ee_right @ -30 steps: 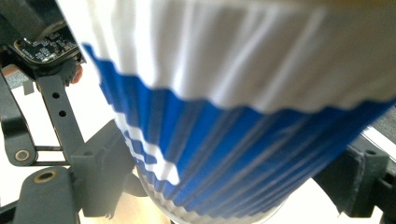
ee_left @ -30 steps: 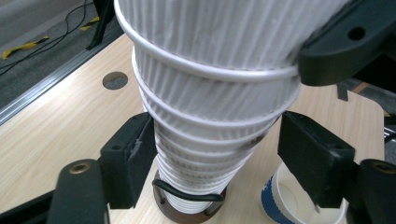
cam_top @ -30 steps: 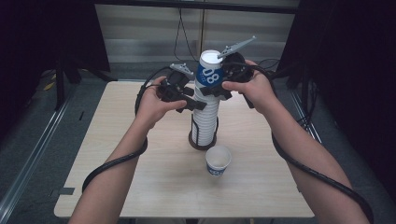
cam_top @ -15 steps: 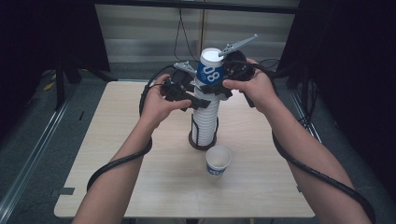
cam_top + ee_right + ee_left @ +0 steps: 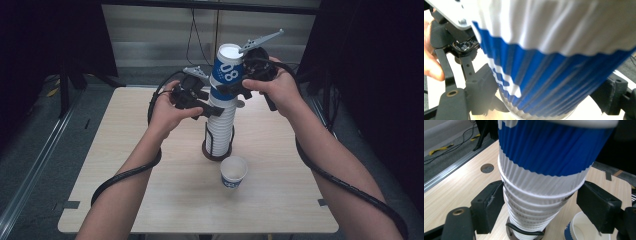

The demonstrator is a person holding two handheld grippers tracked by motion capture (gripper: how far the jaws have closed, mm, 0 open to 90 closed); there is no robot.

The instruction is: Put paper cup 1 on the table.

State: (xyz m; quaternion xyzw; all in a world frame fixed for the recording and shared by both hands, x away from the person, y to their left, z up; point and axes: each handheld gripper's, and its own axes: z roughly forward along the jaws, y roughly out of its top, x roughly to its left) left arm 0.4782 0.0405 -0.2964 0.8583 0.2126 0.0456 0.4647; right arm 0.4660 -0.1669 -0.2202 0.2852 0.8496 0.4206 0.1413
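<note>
Step in hand, by my reading: you are separating the top cup [image 5: 227, 70] from the stack of cups [image 5: 220, 127], which stands upright in a dark ring holder [image 5: 216, 152] at the middle of the table [image 5: 125, 165].

Right gripper [image 5: 231, 90]: at the top of the stack, on its right side. The jaws clasp the blue band of the top cup, one on each flank.

Left gripper [image 5: 207, 111]: on the left side of the stack, just below the top cup. Its jaws have just been closing with the white ribbed cups between them. The pads appear to rest against the stack, steadying it.

Next move, as a judgement: hold the stack firm with the left gripper and draw the top cup straight up along the stack's axis. Any tilt could lift a second cup or tip the stack.

Condition of the top cup: rippled paper wall, white rim, broad blue band bearing "08", seated partly into the cup beneath, no crushing visible.

A loose cup [image 5: 234, 172] stands upright just in front of the stack's base, mouth up, apart from the holder.
</note>
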